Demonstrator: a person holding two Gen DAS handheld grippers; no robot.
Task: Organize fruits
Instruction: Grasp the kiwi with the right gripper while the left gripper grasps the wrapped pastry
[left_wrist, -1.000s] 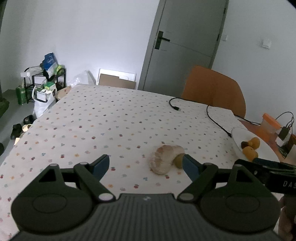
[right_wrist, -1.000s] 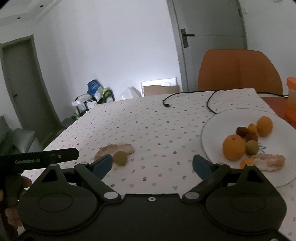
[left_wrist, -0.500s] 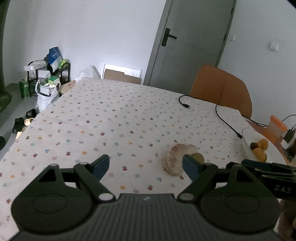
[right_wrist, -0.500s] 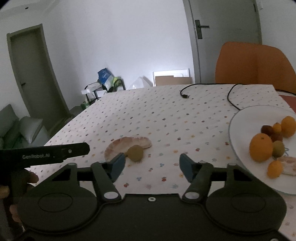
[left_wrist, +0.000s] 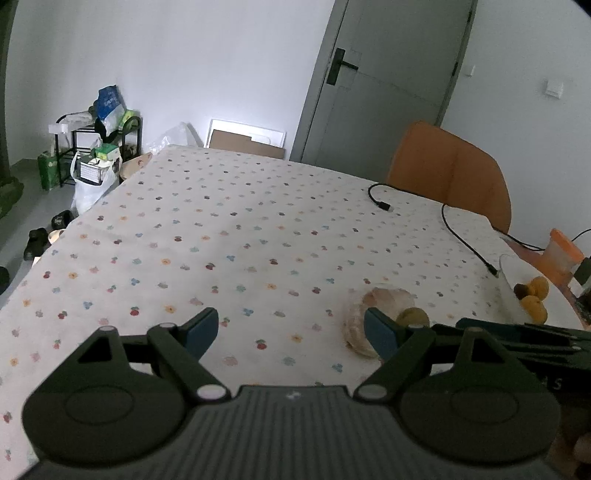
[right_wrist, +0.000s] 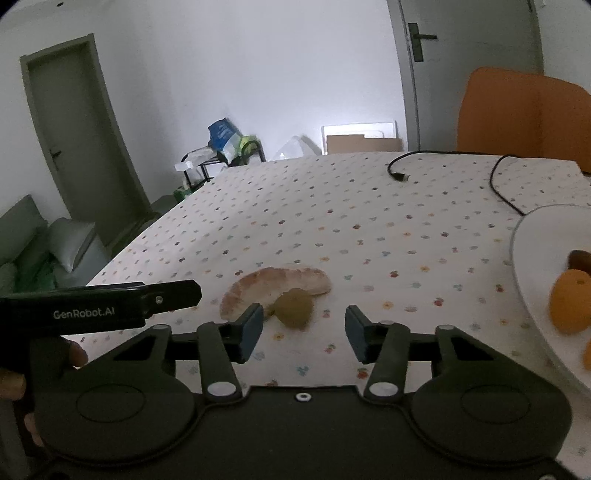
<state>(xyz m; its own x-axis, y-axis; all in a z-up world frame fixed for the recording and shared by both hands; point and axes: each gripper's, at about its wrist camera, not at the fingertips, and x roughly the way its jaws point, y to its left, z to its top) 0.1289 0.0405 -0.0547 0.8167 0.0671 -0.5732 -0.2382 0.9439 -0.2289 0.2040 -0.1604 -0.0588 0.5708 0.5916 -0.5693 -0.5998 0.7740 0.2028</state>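
1. right gripper: matte black plastic body, two angled fingers with flat blue pads. jaws stand partly apart, holding nothing.
2. small green fruit: round, dull olive skin, slightly rough. it lies on the tablecloth just ahead of the right gripper, between the two pads' lines and nearer the left-hand pad, not touching either.
3. peeled citrus segment: crescent shape, pale pink-orange, covered in whitish fibrous pith. it lies just behind the green fruit and touches it.
4. left gripper: same black build, ribbed grey panel at the base, blue pads. jaws stand wide apart, empty. in its view the segment and the green fruit sit at the right-hand pad, partly hidden behind it.
5. tablecloth: white fabric with small multicoloured flower prints, smooth, faint creases.
6. white plate: glossy, round, at the table's right edge, well apart from the green fruit. it carries an orange with dimpled skin, plus smaller fruits, one of them dark.
7. black cable: thin, curved, lying on the cloth beyond the plate.
8. orange chair: smooth moulded back, at the far side of the table.
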